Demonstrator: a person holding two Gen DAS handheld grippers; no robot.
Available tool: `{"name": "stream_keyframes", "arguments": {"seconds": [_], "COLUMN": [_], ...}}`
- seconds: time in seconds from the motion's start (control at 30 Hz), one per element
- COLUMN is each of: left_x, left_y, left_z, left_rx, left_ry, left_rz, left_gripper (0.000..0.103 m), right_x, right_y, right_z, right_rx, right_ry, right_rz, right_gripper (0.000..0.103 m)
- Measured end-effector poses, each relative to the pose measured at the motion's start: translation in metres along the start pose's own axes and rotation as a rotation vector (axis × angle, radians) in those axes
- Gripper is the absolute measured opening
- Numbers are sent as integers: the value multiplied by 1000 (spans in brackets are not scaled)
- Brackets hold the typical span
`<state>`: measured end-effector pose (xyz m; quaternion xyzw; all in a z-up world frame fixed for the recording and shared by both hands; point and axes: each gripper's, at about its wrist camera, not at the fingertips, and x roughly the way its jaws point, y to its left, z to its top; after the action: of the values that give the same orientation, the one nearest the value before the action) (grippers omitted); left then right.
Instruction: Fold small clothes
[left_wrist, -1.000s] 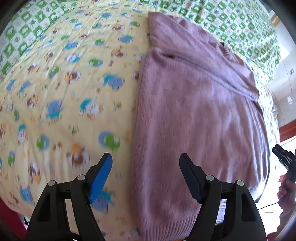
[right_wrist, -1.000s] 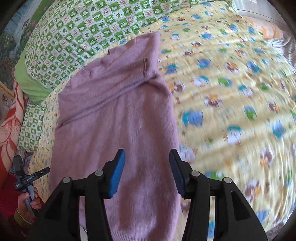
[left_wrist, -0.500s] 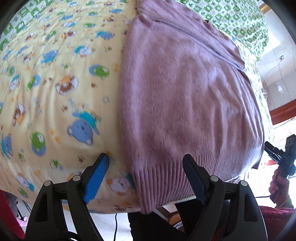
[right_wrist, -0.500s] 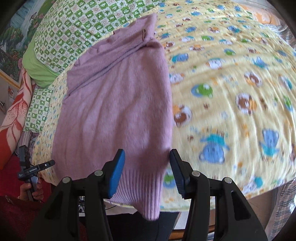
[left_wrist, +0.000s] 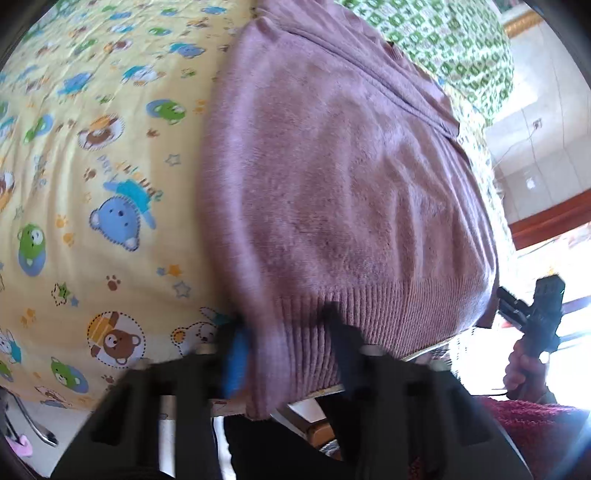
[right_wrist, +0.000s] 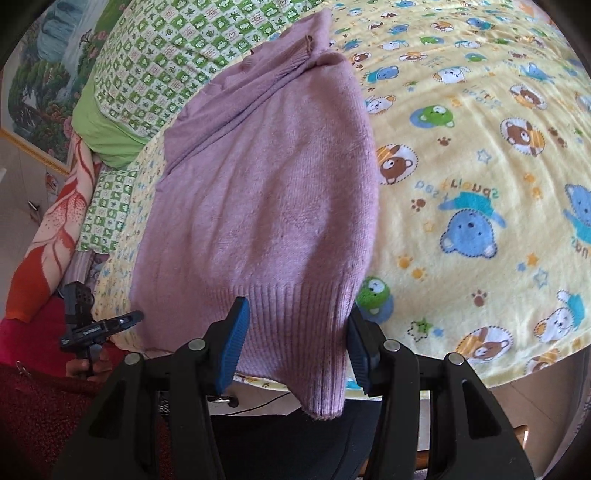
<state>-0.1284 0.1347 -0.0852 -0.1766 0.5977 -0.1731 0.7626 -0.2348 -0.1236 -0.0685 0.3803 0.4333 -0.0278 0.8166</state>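
Here one purple sweater (right_wrist: 266, 206) lies between two open tools (right_wrist: 293, 343).

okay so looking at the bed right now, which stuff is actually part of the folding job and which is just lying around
Part of the job:
purple sweater
left gripper, open at the hem
right gripper, open at the hem

Just there:
yellow bear blanket
green checked quilt
green pillow
landscape painting
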Motion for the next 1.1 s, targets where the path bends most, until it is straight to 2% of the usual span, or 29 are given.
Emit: {"name": "stream_keyframes", "arguments": {"seconds": [0.03,0.07,0.13,0.37,0.53,0.73,0.83,1.0,1.1], "left_x": [1,2,-2,-25,-54,-75,-78,-77,-73], "left_y": [4,4,1,-13,-31,-45,-49,-53,-55], "left_z": [0,0,-2,8,34,78,105,155,189], "left_rx": [-16,-23,-10,28,50,50,58,50,44], "left_ry": [9,11,-7,-83,-168,-271,-310,-355,-378], "left_rz": [-26,-41,-51,-101,-160,-199,-195,-181,-162], "left_gripper": [12,11,8,6,6,6,6,6,6], "right_x": [0,0,2,-16,-26,-43,-47,-40,-26], "right_y": [-1,-2,-5,-10,7,38,46,46,43], "right_z": [-1,-3,-4,-5,13,58,85,132,164], "right_rx": [6,5,21,76,73,24,13,41,59], "right_ry": [-4,-6,12,-28,-86,-174,-220,-284,-299], "right_rz": [10,5,1,93,173,248,270,280,256], "right_gripper": [46,40,8,8,8,8,8,8,8]}}
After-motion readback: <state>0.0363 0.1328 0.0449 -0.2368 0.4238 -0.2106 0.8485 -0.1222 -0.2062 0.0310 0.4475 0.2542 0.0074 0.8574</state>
